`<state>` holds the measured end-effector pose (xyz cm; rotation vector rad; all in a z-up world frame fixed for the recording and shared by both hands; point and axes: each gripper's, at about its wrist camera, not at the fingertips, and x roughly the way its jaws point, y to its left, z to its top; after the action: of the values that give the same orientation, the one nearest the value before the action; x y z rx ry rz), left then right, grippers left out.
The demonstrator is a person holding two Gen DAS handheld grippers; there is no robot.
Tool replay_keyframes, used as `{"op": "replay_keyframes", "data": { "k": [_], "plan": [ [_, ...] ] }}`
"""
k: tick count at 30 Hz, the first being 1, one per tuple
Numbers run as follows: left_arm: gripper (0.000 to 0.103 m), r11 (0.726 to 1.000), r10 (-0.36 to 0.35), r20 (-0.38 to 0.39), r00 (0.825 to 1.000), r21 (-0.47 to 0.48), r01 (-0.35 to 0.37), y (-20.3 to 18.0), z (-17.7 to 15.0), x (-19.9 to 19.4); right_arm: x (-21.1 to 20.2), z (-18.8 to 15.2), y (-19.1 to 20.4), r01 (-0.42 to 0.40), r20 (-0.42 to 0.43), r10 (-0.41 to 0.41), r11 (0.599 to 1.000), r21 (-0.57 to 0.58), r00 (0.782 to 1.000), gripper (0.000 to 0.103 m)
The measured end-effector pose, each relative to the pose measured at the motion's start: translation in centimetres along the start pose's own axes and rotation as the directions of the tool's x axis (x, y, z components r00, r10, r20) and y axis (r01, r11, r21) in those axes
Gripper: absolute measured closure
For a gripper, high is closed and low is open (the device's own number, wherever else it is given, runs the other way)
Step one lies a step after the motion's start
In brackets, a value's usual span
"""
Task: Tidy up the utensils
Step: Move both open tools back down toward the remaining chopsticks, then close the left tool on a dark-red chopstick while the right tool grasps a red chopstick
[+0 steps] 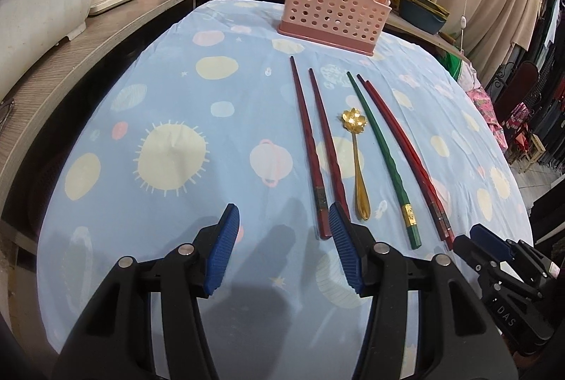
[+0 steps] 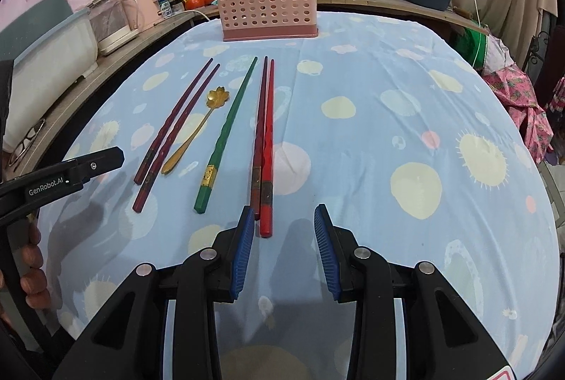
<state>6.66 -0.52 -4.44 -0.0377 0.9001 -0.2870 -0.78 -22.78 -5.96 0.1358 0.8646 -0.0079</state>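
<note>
Both my left gripper (image 1: 284, 251) and right gripper (image 2: 284, 247) stand spread, pinching nothing. The chopsticks (image 2: 265, 147) and gold spoon (image 1: 358, 164) lie near the pink holder (image 2: 270, 4); light, stiff, slippery, so I'd pinch thick ends

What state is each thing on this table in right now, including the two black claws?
Left gripper: open, empty.
Right gripper: open, empty.
Pink holder: upright at the far end.
Dark red chopsticks: flat, side by side.
Gold spoon: flat, bowl toward holder.
Green chopstick: flat, alone.
Red chopsticks: flat, touching.
</note>
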Motion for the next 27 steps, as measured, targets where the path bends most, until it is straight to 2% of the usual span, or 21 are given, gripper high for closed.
{"op": "replay_keyframes", "data": {
  "k": [18, 23, 27],
  "plan": [
    [0.053, 1.0, -0.002, -0.023, 1.0, 0.014, 0.003, -0.4, -0.4, 0.7, 1.2, 0.1, -0.9, 0.017, -0.007, -0.017, 1.0, 0.024, 1.0, 0.068],
    [0.053, 1.0, -0.001, -0.029, 1.0, 0.011, 0.001, -0.5, -0.4, 1.2, 1.7, 0.7, -0.5, 0.011, -0.001, -0.011, 1.0, 0.014, 1.0, 0.071],
    [0.053, 1.0, 0.005, -0.03, 1.0, 0.008, -0.005, -0.4, -0.2, 1.5, 2.1, 1.0, -0.2, 0.0, -0.005, 0.0, 1.0, 0.009, 1.0, 0.082]
  ]
}}
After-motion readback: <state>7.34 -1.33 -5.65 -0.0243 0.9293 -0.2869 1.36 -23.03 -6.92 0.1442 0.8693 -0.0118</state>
